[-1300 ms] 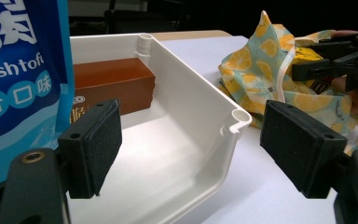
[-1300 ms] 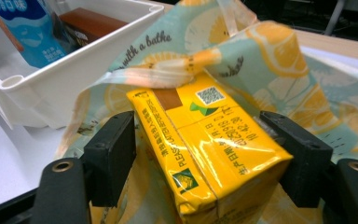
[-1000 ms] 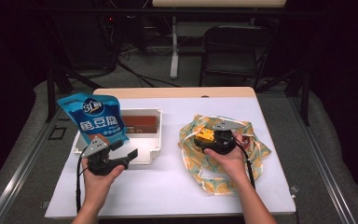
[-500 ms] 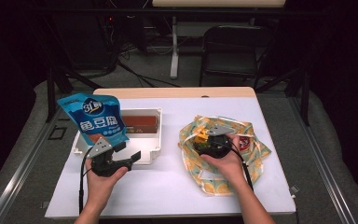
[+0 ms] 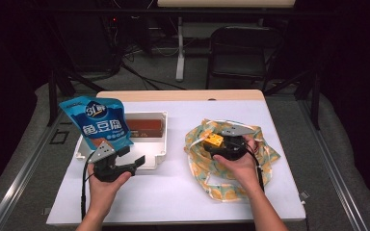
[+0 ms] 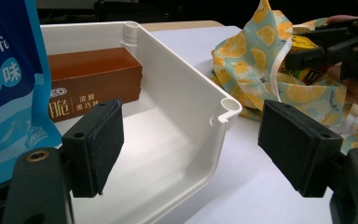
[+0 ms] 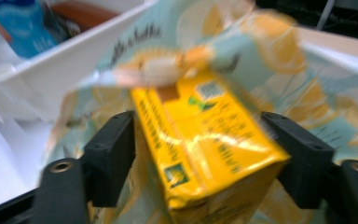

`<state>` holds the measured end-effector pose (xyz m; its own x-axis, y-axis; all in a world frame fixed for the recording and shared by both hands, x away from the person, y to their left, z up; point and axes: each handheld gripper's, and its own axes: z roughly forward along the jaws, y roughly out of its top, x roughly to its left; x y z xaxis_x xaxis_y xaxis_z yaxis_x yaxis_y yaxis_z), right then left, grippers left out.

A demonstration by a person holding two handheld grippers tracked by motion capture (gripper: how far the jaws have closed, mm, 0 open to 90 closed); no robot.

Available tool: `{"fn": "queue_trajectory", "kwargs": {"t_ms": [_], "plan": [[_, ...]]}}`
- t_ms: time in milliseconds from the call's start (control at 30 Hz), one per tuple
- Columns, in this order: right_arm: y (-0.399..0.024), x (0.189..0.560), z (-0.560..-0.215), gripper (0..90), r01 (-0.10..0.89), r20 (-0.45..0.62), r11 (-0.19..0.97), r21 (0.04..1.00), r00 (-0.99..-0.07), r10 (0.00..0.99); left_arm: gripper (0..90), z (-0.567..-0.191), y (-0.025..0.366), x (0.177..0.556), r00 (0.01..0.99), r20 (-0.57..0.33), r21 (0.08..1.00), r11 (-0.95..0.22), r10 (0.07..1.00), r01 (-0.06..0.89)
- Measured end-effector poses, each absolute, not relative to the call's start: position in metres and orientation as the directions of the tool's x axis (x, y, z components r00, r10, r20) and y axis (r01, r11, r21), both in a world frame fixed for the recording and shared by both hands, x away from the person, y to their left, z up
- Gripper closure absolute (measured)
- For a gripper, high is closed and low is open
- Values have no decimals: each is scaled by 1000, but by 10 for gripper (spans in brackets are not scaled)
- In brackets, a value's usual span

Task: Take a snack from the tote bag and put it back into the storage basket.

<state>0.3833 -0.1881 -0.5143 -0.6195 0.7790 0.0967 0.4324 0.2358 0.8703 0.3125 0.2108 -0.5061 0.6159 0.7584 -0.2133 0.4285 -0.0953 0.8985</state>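
- Blue printed snack pouch (image 5: pixel 98 124): stands upright at the left end of the white plastic tray (image 5: pixel 160 144), just to the left of the left jaws; in the left gripper view its blue face rises beside the left pad.
- Left gripper (image 5: pixel 131 157): held in the person's left hand (image 5: pixel 105 180) at the near edge of the tray. Its jaws stand wide with nothing between the pads; in the left gripper view the tray's near right corner (image 6: pixel 228 106) lies in the gap between them, untouched.
- Brown rectangular carton (image 6: pixel 93 79): lies inside the tray beyond the left jaws, against the far wall, beside the pouch.
- White tabletop (image 5: pixel 173 187): bare surface separates the tray from the cloth bag; the two grippers are well apart.
- Lemon-patterned pale green cloth bag (image 5: pixel 207 168): lies crumpled on the tabletop, around and under the right jaws.
- Yellow drink carton (image 7: pixel 205 140): sits between the right jaws, tilted, partly within the bag's folds. The picture is blurred; the left pad lies against the carton's side, and whether the right pad touches it cannot be told.
- Right gripper (image 5: pixel 216 142): held in the person's right hand (image 5: pixel 238 166) over the bag. Its jaws stand fairly wide about the carton and have just been closing; a firm grip cannot be confirmed.
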Motion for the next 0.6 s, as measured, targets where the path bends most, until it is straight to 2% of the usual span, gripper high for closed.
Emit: {"fn": "queue_trajectory", "kwargs": {"t_ms": [133, 333, 433, 500, 600], "plan": [[-189, 386, -516, 409, 433, 126, 225, 873, -645, 754, 231, -507, 210, 313, 618, -213, 898, -98, 757, 429], [-182, 392, -529, 413, 470, 118, 272, 840, -646, 754, 236, -508, 207, 313, 625, -213, 896, -105, 751, 432], [-181, 390, -531, 488, 455, 100, 280, 845, -649, 754, 237, -508, 206, 312, 630, -211, 896, -110, 747, 430], [-182, 389, -529, 500, 450, 83, 298, 842, -653, 753, 238, -508, 206, 312, 632, -210, 896, -111, 746, 429], [-187, 387, -526, 504, 465, 111, 269, 843, -640, 760, 239, -509, 207, 313, 631, -215, 897, -104, 745, 430]]}}
